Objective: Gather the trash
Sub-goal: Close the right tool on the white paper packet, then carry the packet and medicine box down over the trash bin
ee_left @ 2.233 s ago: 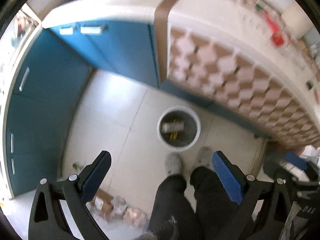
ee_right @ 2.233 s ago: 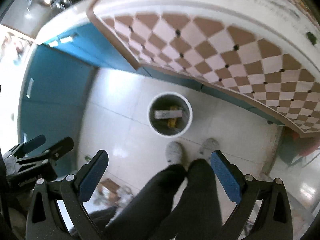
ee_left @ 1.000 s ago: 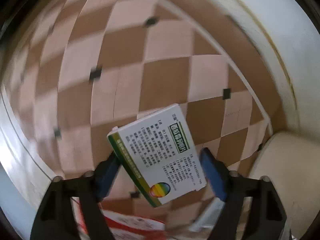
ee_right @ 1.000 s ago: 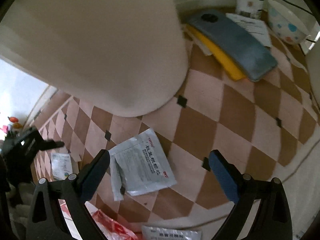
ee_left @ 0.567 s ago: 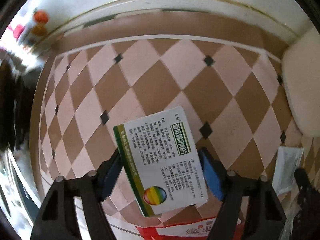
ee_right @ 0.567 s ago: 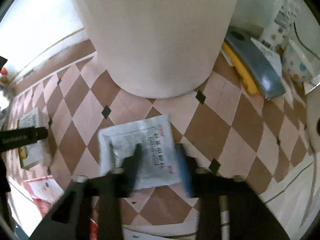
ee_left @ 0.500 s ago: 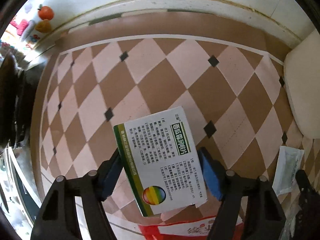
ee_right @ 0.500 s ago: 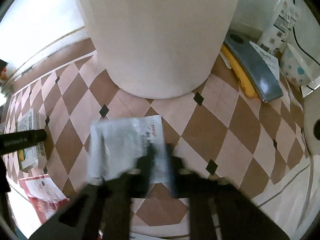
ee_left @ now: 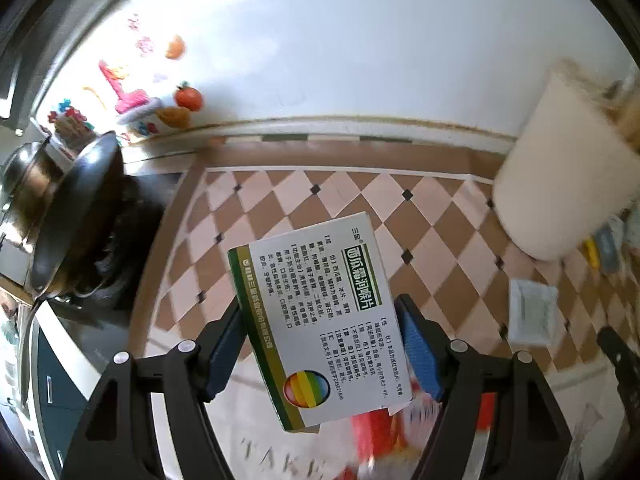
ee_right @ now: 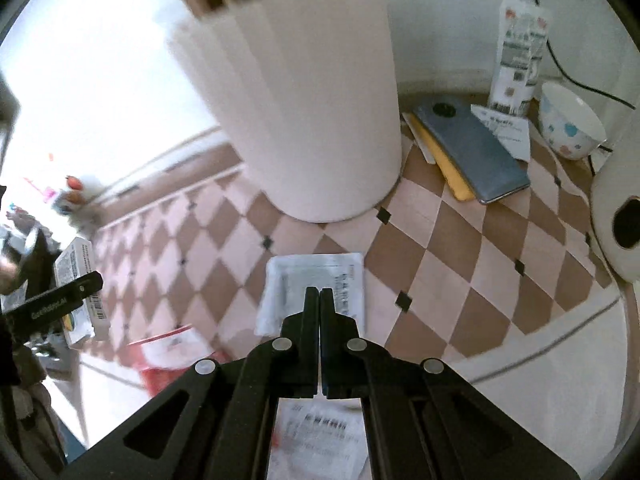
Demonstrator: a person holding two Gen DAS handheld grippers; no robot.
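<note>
My left gripper (ee_left: 320,344) is shut on a white and green medicine box (ee_left: 320,320) and holds it above the checkered counter (ee_left: 280,208). The box also shows at the far left of the right wrist view (ee_right: 78,280). My right gripper (ee_right: 319,300) is shut on the near edge of a white foil sachet (ee_right: 316,284), which hangs over the counter (ee_right: 440,264). The same sachet shows at the right of the left wrist view (ee_left: 532,312). A red and white wrapper (ee_right: 172,348) lies near the counter's front edge.
A tall white cylinder container (ee_right: 304,112) stands just behind the sachet. A grey phone on a yellow pad (ee_right: 472,156), a dotted bowl (ee_right: 568,128) and a paper roll (ee_right: 620,224) sit at the right. A black pan on the stove (ee_left: 76,208) is at the left.
My right gripper has closed fully on the sachet and lifted it. My left gripper has risen and tilted up with the box, so the wall and stove now show.
</note>
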